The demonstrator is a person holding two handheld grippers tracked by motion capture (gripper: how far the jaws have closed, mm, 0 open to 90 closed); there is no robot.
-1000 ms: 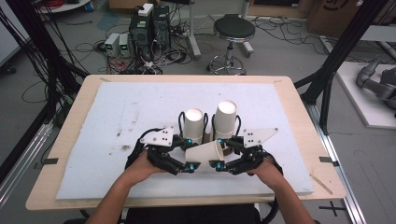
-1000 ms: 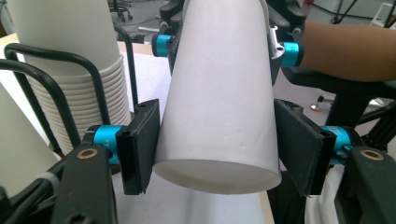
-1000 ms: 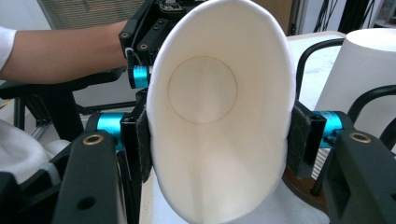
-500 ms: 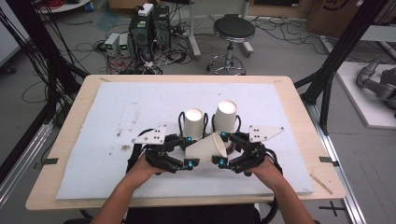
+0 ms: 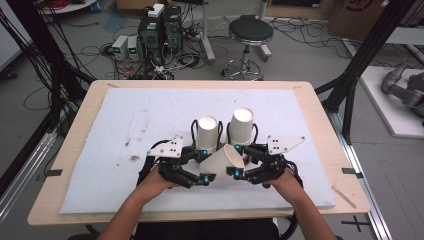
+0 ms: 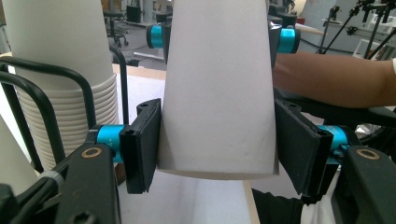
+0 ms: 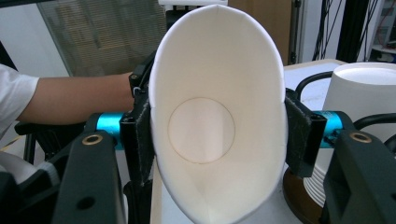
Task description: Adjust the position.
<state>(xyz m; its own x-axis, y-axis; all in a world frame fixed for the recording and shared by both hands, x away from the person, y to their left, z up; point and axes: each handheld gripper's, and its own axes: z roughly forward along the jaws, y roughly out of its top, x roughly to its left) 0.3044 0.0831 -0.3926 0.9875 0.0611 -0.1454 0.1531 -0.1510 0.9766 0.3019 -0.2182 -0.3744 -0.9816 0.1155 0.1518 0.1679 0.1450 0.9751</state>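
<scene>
A lab with cable tangles, computer boxes and a stool lies beyond the wooden table (image 5: 320, 107), whose top is covered by a white mat (image 5: 125, 130). On it stand two stacks of paper cups (image 5: 207, 131) in black wire holders, and just in front of them I hold a single paper cup (image 5: 225, 159) lying sideways in the air between my two grippers.

My left gripper (image 5: 202, 165) pinches the narrow base end; in the left gripper view its pads (image 6: 142, 144) press flat against both sides of the cup wall (image 6: 217, 93). My right gripper (image 5: 234, 159) squeezes the open mouth end, and in the right gripper view the rim (image 7: 217, 112) is pressed from round into a tall oval between the jaws, which have just been closing.

I judge the step is a handover or a pull-apart. To do it well, I should ease the squeeze at the mouth so the rim does not crease, and keep both hands level and in line.
</scene>
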